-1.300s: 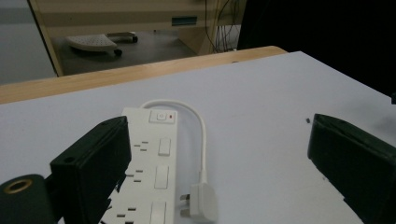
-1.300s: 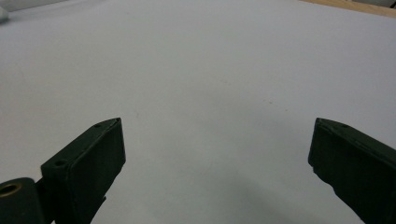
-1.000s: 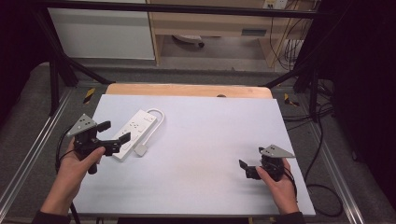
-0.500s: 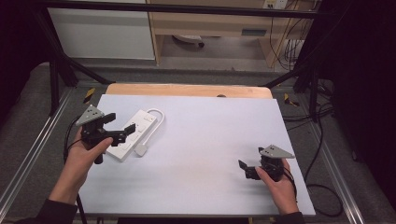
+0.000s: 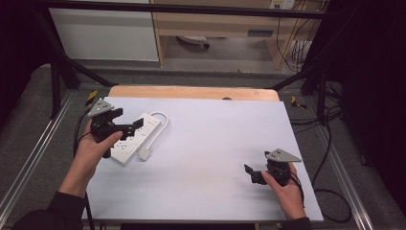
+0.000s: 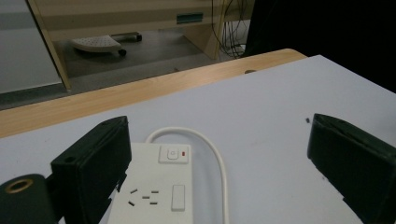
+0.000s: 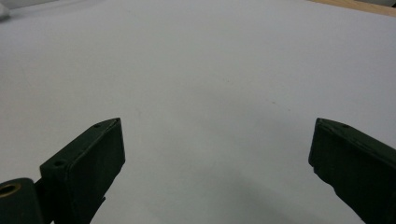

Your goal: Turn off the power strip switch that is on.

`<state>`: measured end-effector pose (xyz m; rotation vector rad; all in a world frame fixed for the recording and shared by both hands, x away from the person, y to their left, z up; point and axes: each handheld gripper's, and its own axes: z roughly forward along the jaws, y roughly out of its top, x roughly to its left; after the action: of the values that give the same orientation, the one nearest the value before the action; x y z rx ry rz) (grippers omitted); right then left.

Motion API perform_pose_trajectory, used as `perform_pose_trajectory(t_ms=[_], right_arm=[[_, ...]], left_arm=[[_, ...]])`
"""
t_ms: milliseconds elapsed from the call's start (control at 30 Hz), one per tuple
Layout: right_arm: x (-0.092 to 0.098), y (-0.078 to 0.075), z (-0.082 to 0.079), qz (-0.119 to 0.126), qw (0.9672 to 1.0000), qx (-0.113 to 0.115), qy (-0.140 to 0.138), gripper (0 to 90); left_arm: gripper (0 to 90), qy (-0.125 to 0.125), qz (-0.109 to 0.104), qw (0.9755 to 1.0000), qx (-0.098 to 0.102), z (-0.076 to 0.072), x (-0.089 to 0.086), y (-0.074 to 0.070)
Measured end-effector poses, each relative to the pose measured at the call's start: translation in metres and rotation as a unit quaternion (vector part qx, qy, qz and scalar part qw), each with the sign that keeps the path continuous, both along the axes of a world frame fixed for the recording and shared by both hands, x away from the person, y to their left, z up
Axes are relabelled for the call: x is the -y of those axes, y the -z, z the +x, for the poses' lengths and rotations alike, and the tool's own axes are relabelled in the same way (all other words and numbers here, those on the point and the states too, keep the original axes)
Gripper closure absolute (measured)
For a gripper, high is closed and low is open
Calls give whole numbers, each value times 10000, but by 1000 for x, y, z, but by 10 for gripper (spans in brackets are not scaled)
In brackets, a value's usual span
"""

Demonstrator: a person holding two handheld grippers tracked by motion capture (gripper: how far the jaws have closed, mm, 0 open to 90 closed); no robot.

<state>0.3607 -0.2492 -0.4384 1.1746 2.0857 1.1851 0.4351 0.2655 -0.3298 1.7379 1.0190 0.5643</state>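
Two wide claws — left claw [image 5: 128,125] over power strip [image 5: 135,138]

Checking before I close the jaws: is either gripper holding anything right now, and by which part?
Nothing is held. The left gripper is open over the power strip, jaws apart. The right gripper is open above bare white tabletop.

The white table [image 5: 206,158] is seen from above in the high view. It is seen low and close in both gripper views. The power strip [image 5: 136,138] [image 6: 156,191] is shared by the high and left gripper views.
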Motion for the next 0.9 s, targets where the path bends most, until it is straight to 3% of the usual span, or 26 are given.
perform_pose_trajectory(t_ms=[367, 667, 900], right_arm=[[2, 0, 0, 21, 10000, 4, 11, 41], [2, -1, 0, 43, 10000, 33, 12, 41], [3, -1, 0, 45, 10000, 30, 22, 41]], left_arm=[[81, -147, 57, 9999, 67, 19, 7, 4], [106, -73, 299, 9995, -39, 25, 20, 10], [159, -16, 461, 9989, 15, 30, 28, 13]])
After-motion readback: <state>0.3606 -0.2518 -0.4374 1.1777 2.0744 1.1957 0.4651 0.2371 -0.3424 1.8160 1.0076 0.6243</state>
